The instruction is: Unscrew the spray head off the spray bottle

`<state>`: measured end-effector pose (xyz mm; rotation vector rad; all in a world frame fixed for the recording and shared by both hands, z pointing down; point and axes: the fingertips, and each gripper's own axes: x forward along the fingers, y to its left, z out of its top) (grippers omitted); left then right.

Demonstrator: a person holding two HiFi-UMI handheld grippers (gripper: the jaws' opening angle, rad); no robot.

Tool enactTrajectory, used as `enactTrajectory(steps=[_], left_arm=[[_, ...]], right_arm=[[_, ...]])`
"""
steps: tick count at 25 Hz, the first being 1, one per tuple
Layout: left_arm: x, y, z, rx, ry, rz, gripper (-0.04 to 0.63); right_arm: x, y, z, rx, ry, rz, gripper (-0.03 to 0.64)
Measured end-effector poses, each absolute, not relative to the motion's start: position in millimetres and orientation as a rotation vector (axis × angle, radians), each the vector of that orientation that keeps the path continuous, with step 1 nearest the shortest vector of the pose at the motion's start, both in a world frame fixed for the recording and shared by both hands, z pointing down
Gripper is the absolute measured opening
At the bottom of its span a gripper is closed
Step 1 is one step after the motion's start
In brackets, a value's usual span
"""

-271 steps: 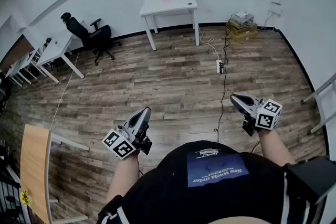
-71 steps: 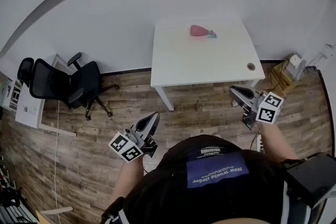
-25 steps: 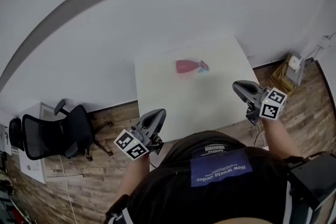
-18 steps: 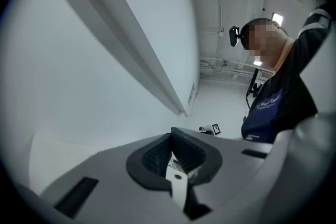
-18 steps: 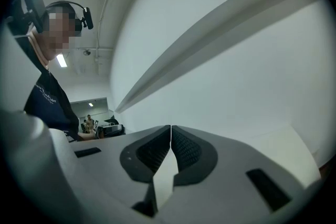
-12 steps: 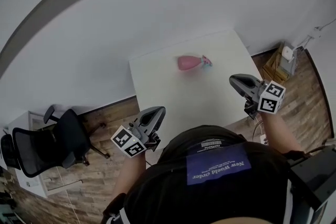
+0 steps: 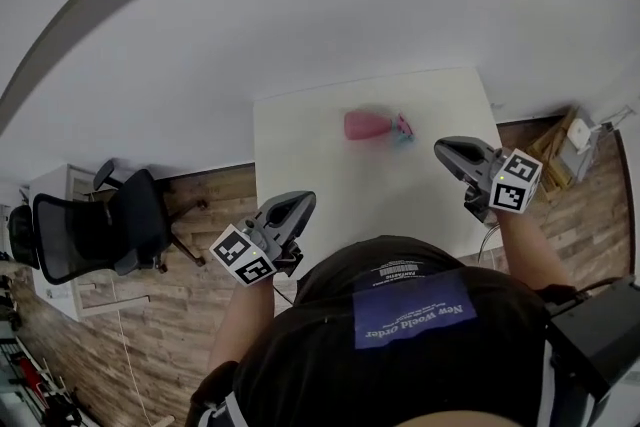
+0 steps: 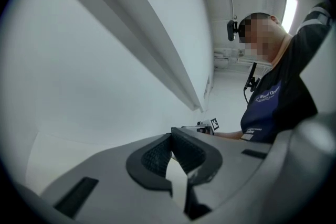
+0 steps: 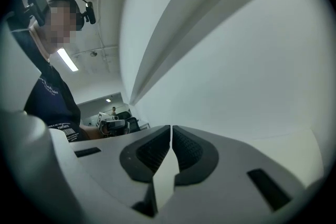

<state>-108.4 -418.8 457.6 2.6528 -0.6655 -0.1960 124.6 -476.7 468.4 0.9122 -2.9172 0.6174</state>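
1. Pink plastic is seen on the white table [image 7: 300, 155]: the spray bottle [image 7: 368, 125] is laid on its side toward the far edge of the tabletop, with the spray head [image 7: 404, 128] pointed to the right of the head view.
2. The spray head looks bluish and is still fitted on the bottle, although this part of the picture is a little blurred.
3. The left gripper [image 7: 302, 201] is held at the near left corner of the table, well apart from the bottle. In the left gripper view its jaws are seen closed together, and nothing is held between them.
4. The right gripper [image 7: 441, 149] is held above the right part of the table, near the spray head but not touching it. Its jaws are also pressed together and are empty.
5. Past the jaws in both gripper views, the white wall [image 7: 300, 15] and a pale strip of the tabletop are seen.
6. A black office chair [image 7: 100, 235] is placed on the wooden floor [image 7: 200, 205] to the left of the table, close to the wall.
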Motion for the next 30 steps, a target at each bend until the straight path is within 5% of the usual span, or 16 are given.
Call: enactTrajectory(steps=[9, 22, 30], left_arm=[[-44.6, -429.2, 495.8, 2.575, -0.676, -0.018, 0.003], [-61.6, -496.1, 559.2, 2.676, -0.389, 0.120, 0.008], [-34.4, -546.8, 610.4, 2.771, -0.297, 0.354, 0.278]], right_arm=[[158.3, -507.4, 496.1, 0.669, -3.003, 0.675, -0.002], [140.0, -501.0, 511.2, 0.873, -2.925, 0.702, -0.002], [149.5, -526.7, 515.7, 0.886, -2.915, 0.710, -0.002]])
